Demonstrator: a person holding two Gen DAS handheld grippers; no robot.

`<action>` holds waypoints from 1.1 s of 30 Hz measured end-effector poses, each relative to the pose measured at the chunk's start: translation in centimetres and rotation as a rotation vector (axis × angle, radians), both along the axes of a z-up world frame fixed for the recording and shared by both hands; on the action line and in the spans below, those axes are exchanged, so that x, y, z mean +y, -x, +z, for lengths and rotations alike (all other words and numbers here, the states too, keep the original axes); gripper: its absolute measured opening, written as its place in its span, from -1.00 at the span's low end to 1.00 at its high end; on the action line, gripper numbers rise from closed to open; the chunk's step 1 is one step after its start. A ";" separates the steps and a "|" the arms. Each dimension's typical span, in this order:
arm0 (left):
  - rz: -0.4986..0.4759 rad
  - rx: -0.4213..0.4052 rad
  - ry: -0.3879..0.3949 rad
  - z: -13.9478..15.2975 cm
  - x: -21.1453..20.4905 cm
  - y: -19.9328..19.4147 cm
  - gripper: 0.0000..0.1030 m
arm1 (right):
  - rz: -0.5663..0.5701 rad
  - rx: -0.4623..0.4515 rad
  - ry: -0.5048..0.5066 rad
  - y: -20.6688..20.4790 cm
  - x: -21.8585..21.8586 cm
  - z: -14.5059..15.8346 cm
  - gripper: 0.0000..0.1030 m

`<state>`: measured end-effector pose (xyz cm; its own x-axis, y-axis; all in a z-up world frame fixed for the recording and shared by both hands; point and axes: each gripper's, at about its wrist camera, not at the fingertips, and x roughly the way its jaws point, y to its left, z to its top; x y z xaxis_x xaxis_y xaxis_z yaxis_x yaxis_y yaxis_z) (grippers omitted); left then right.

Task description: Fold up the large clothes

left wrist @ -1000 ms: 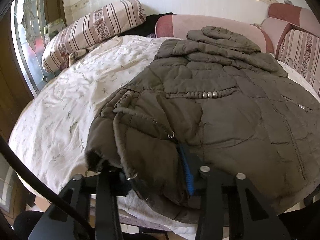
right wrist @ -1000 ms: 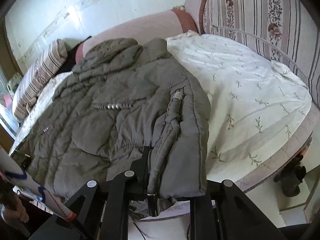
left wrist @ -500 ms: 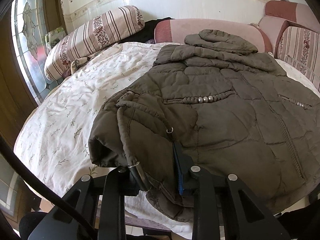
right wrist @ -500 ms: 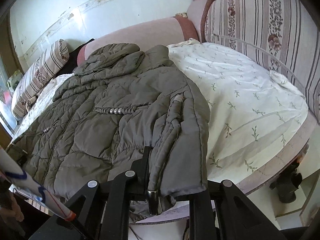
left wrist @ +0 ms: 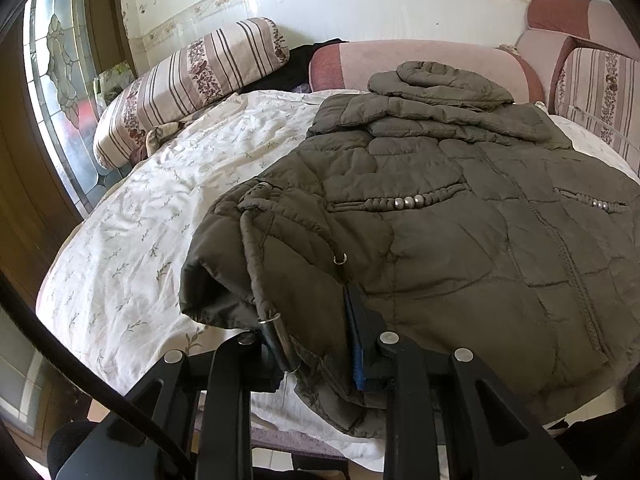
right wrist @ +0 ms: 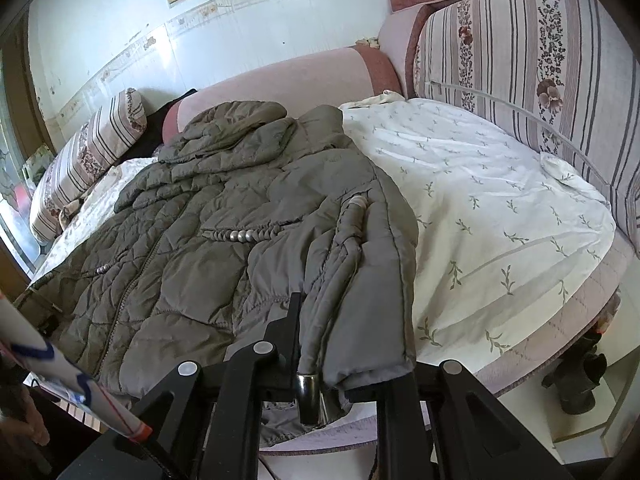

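We have the big olive padded jacket (left wrist: 460, 248) spread flat on the round bed (left wrist: 132, 232), hood up by the pink bolster (left wrist: 420, 60) and hem hanging just over the near edge, where our two grippers can reach it. Both sleeves are laid inward over the body, which narrows the jacket into a strip ready for a lengthwise fold.

The left gripper (left wrist: 316, 344) has just been closing and is now clamped on the hem corner at the folded left sleeve, with bunched fabric and a cord end with a metal tip caught between its fingers. The right gripper (right wrist: 316, 360) is closed tightly on the other hem corner, under the cuff of the right sleeve (right wrist: 360, 280) (a shiny metal cord end pokes out just below the pinch). Taking the two corners together keeps the hem level, so the lower half should travel as one sheet.

We judge the next step is to lift both corners and carry the hem toward the hood. The padding is thick and slippery, so the sleeves may slide off as it rises.
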<state>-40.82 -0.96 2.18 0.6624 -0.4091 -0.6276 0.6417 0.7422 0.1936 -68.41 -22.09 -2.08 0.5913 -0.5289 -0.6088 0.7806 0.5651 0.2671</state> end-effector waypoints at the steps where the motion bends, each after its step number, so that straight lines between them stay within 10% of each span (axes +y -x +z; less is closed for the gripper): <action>1: 0.000 0.000 0.001 0.1 0.0 0.0 -0.56 | 0.001 -0.003 0.001 0.1 0.0 0.1 -0.71; 25: -0.016 -0.022 0.011 1.0 0.6 1.7 -0.62 | 0.002 -0.063 0.017 1.4 0.4 1.5 -0.73; 33: 0.040 0.061 -0.003 -0.1 0.9 -0.3 -0.28 | 0.007 -0.090 -0.081 1.7 -1.0 0.4 -0.52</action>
<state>-40.55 -0.08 2.03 0.6385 -0.3810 -0.6687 0.6224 0.7667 0.1573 -70.11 -23.06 -1.68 0.6485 -0.4758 -0.5942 0.7479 0.5437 0.3808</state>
